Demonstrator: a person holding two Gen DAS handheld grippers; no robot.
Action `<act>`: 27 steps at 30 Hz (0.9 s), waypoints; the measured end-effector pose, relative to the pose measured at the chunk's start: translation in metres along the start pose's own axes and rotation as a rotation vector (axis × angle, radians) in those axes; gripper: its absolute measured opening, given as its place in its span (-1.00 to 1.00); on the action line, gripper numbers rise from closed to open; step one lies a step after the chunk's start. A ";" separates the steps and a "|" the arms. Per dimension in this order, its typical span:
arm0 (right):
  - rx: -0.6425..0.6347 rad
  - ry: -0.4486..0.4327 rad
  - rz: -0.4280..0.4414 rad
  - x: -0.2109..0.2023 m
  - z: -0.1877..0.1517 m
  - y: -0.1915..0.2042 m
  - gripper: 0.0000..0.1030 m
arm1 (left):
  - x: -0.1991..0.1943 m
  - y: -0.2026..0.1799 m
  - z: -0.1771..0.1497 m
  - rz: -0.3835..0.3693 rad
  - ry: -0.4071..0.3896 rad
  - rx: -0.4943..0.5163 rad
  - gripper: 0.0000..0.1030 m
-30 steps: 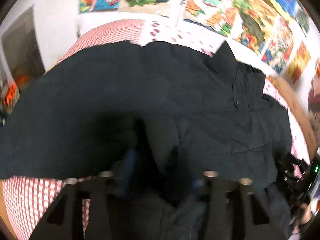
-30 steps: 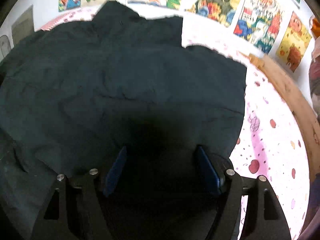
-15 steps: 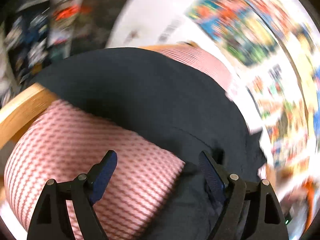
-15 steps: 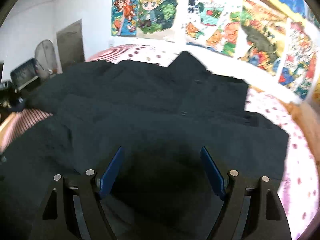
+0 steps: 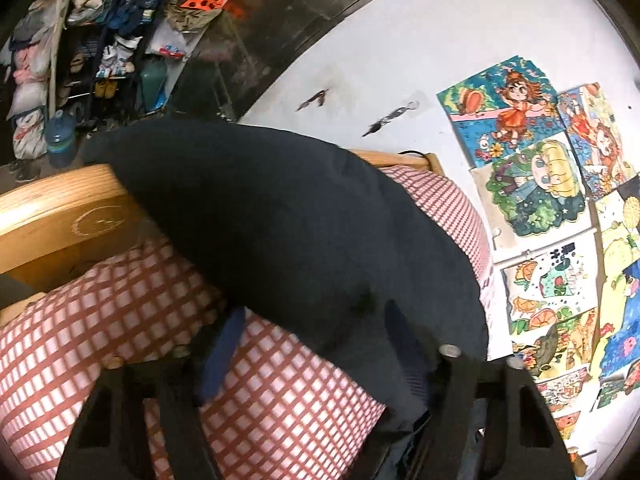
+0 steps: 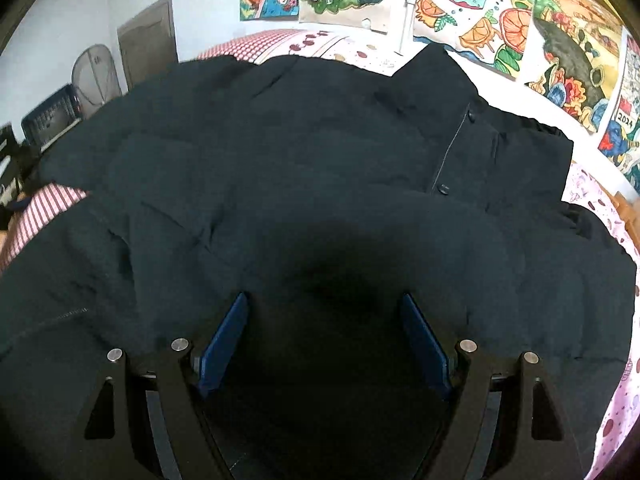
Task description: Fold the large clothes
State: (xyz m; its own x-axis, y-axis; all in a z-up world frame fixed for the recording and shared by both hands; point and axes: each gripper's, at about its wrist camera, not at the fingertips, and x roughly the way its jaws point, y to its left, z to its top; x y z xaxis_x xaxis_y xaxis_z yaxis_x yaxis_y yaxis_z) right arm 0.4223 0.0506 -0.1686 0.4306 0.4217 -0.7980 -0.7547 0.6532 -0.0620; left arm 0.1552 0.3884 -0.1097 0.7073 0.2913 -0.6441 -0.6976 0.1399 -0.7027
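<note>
A large black jacket point(image 6: 320, 140) lies spread on the bed, its collar and buttoned front toward the wall. My right gripper point(image 6: 324, 320) hangs open low over the jacket's near part, and its blue pads point(image 6: 224, 336) do not press on the cloth. In the left wrist view, a long black end of the jacket point(image 5: 280, 220) runs across the checked sheet to the wooden bed end. My left gripper point(image 5: 314, 344) straddles that end's edge with its jaws closing. One pad point(image 5: 224, 352) is over the sheet, the other over the cloth, which is not pinched.
The bed has a pink-and-white checked sheet point(image 5: 280, 400) and a wooden frame point(image 5: 60, 208). Beyond it stands a cluttered rack point(image 5: 100, 40). Colourful posters point(image 6: 480, 8) cover the wall. A fan point(image 6: 96, 76) and a door point(image 6: 148, 40) are at the far left, and a pink spotted sheet point(image 6: 600, 208) at the right.
My left gripper has swung from over the jacket's middle to its end by the wooden frame, rolling as it went. My right gripper has shifted across the jacket, so the collar and buttons now show.
</note>
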 end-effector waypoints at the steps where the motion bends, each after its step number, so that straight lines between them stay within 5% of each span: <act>1: -0.012 0.005 -0.013 0.003 -0.002 0.002 0.48 | 0.000 0.000 0.001 -0.003 -0.002 0.004 -0.06; 5: -0.028 0.018 -0.033 0.002 -0.005 0.004 0.52 | -0.006 -0.006 0.006 0.034 -0.034 0.064 -0.65; 8: -0.004 -0.008 -0.016 -0.008 -0.005 -0.002 0.52 | -0.020 -0.020 0.002 0.055 -0.112 0.170 -0.76; 17: 0.096 -0.127 -0.023 -0.058 -0.023 -0.036 0.52 | -0.058 -0.101 -0.018 0.025 -0.311 0.517 -0.81; 23: 0.151 -0.144 -0.054 -0.073 -0.033 -0.059 0.53 | -0.087 -0.174 -0.081 -0.098 -0.386 0.894 -0.85; 27: 0.194 -0.148 -0.072 -0.080 -0.040 -0.075 0.53 | -0.093 -0.206 -0.133 -0.188 -0.359 1.102 -0.86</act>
State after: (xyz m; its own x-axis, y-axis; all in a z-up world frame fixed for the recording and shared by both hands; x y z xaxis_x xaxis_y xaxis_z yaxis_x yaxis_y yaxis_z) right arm 0.4248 -0.0574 -0.1245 0.5586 0.4475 -0.6984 -0.6160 0.7876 0.0119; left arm 0.2484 0.2070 0.0548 0.8599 0.4043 -0.3117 -0.4321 0.9015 -0.0226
